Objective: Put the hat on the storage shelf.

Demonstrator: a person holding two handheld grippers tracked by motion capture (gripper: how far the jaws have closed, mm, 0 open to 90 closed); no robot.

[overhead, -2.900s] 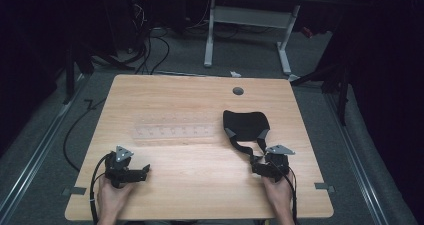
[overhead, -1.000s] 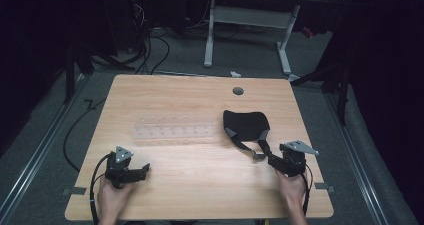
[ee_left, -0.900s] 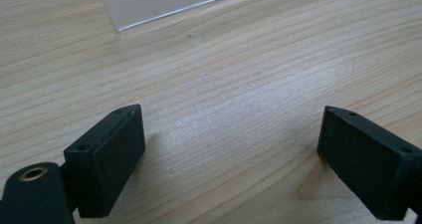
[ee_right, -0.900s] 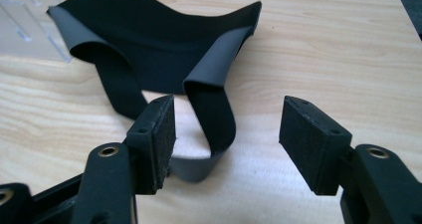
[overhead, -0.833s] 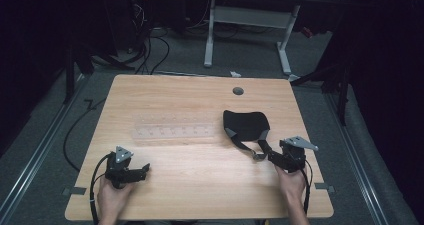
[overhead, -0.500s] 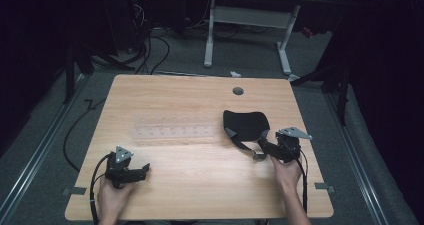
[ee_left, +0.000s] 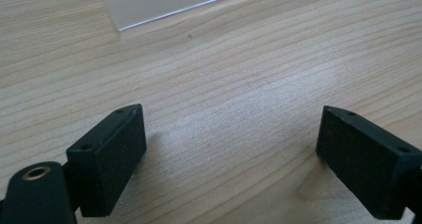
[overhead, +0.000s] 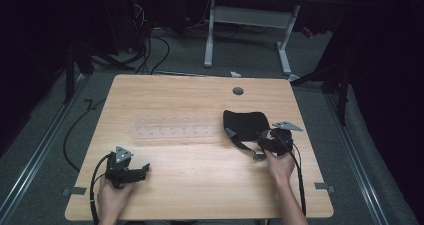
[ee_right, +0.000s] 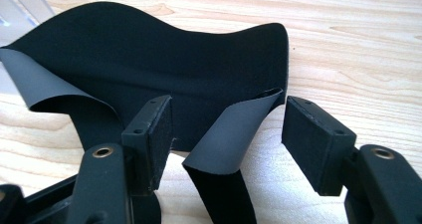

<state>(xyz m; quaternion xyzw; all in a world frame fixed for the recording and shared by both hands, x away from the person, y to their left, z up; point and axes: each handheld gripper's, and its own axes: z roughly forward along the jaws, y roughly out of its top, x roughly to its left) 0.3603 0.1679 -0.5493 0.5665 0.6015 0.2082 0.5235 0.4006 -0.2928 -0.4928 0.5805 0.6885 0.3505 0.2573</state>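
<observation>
My right tool [overhead: 265,146] sits at the right side of the worktop [overhead: 200,185], hard against the black neoprene piece [overhead: 246,123] that lies flat just right of the middle. In the right gripper view my right tool [ee_right: 226,134] has its jaws spread fairly wide, and one of the piece's straps [ee_right: 226,144] rises between them, folded over so its grey underside faces up. The strap stands in the gap closer to the left jaw; I cannot tell whether it touches either pad, and nothing is pinched. Behind the strap the broad black body of the piece [ee_right: 149,64] spreads across the wood, its left edge curled up to show more grey lining.

My left tool [overhead: 131,173] rests near the front left corner of the worktop, well apart from the piece. In the left gripper view my left tool [ee_left: 231,149] is spread wide over bare wood grain, holding nothing.

A clear plastic strip [overhead: 172,131] lies flat near the middle of the worktop, between my two tools and just left of the piece; its corner [ee_left: 164,2] shows ahead of my left tool.
</observation>
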